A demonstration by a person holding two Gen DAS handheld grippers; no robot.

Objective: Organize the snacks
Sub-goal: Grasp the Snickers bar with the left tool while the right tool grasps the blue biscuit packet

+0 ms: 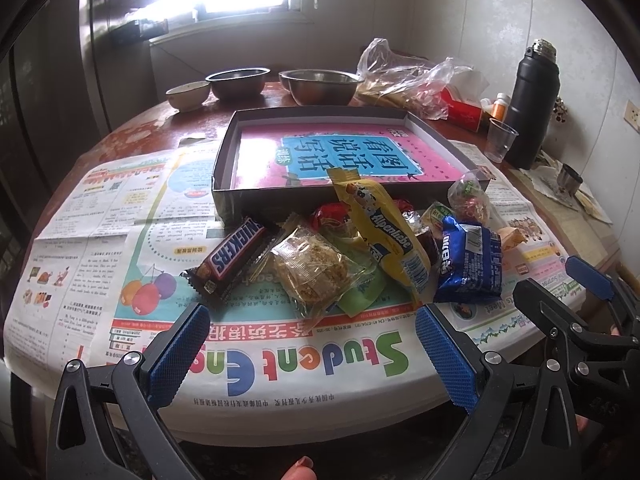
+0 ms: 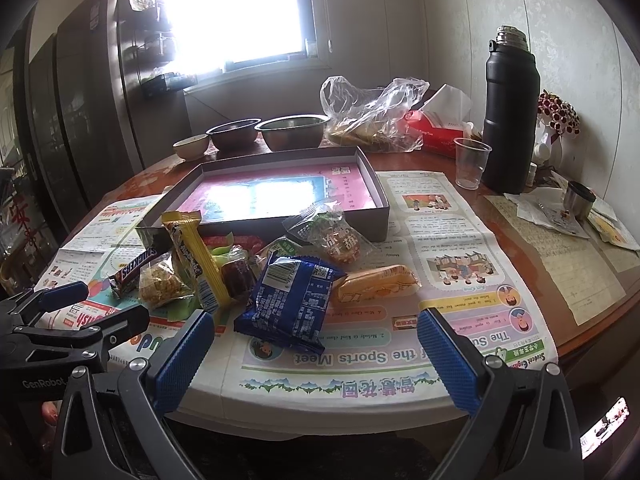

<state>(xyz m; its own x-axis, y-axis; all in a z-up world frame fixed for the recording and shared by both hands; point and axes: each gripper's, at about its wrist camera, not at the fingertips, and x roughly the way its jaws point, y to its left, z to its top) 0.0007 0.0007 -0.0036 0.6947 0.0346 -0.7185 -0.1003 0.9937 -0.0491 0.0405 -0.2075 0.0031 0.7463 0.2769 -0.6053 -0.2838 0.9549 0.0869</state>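
Note:
A pile of snacks lies on newspaper in front of a shallow grey box (image 1: 224, 168) (image 2: 376, 184) with a pink book inside. In the pile are a Snickers bar (image 1: 234, 256) (image 2: 136, 270), a clear-wrapped rice cake (image 1: 310, 268) (image 2: 162, 284), a yellow Alpenliebe pack (image 1: 384, 236) (image 2: 196, 260), a blue Oreo pack (image 1: 470, 260) (image 2: 294, 300) and an orange wrapped snack (image 2: 376, 282). My left gripper (image 1: 312, 354) is open near the table's front edge, just short of the pile. My right gripper (image 2: 316, 356) is open too, just before the Oreo pack.
Two steel bowls (image 1: 322, 86) (image 2: 290, 132) and a small ceramic bowl (image 1: 188, 94) stand at the back. A plastic bag (image 2: 372, 112), a red tissue box (image 2: 436, 128), a clear cup (image 2: 472, 162) and a black thermos (image 2: 510, 120) fill the back right. Papers and a metal cup (image 2: 580, 200) lie right.

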